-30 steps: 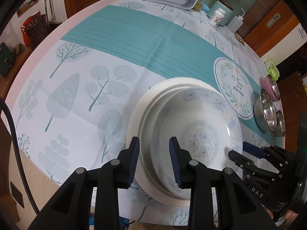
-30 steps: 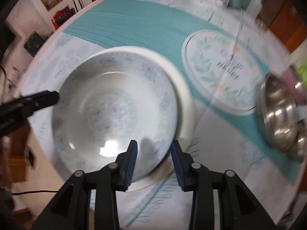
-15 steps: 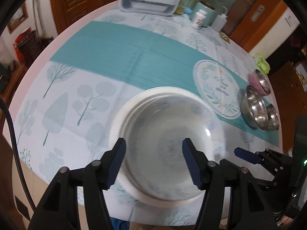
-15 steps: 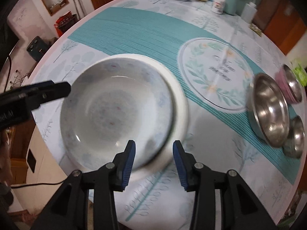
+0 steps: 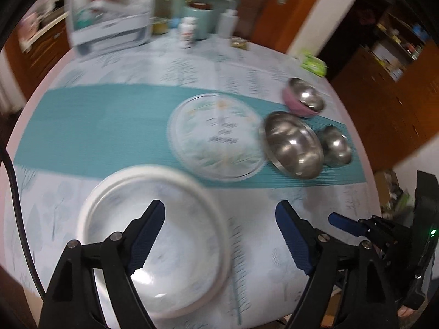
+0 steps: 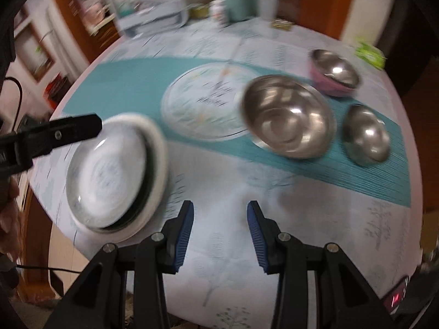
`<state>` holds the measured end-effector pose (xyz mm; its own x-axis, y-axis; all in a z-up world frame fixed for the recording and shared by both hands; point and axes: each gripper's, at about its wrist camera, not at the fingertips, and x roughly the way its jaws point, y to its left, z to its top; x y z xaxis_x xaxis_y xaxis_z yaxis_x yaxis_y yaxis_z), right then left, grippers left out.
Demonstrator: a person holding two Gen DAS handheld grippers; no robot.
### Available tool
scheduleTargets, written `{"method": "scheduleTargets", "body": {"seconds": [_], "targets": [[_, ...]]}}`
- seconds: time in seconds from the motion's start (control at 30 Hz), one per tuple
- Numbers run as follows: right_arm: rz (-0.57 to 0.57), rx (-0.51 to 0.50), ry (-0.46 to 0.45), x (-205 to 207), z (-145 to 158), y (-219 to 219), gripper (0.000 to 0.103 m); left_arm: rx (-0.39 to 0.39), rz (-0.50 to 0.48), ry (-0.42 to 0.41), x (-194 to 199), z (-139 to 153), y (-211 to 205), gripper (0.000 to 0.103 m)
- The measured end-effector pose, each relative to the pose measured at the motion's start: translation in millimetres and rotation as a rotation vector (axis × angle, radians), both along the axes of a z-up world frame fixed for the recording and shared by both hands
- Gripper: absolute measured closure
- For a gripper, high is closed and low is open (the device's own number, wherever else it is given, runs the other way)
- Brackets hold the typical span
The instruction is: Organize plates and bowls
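We've nested the patterned bowl in the white plate — both hand-held grippers, left just widened, right, hang released; steel bowls remain.

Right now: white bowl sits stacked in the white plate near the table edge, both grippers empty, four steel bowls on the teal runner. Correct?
Not quite: there are three steel bowls, not four, one of them pink outside. The right wrist view shows them best. The rest holds: white bowl in the white plate, left gripper and right gripper both empty.
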<state>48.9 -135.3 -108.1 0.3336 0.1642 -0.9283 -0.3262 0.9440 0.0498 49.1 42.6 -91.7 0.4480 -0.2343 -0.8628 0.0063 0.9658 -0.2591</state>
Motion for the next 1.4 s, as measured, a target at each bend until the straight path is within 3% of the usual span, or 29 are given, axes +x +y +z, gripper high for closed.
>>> {"method": "scheduleTargets", "body": {"seconds": [0.27,0.47,0.97,1.4], "targets": [[-0.157,0.015,-0.073,24,24,-57,0.062,0.020,-0.138,-0.041,54,17,-62,0.016],[-0.245,0.047,-0.050,52,21,-89,0.062,0.033,-0.175,-0.034,91,8,-85,0.015],[-0.387,0.208,0.136,112,-48,-118,0.062,0.055,-0.168,0.077,159,-59,-104,0.015],[-0.380,0.193,0.164,139,-74,-109,0.062,0.088,-0.174,0.123,175,-91,-109,0.015]]}}
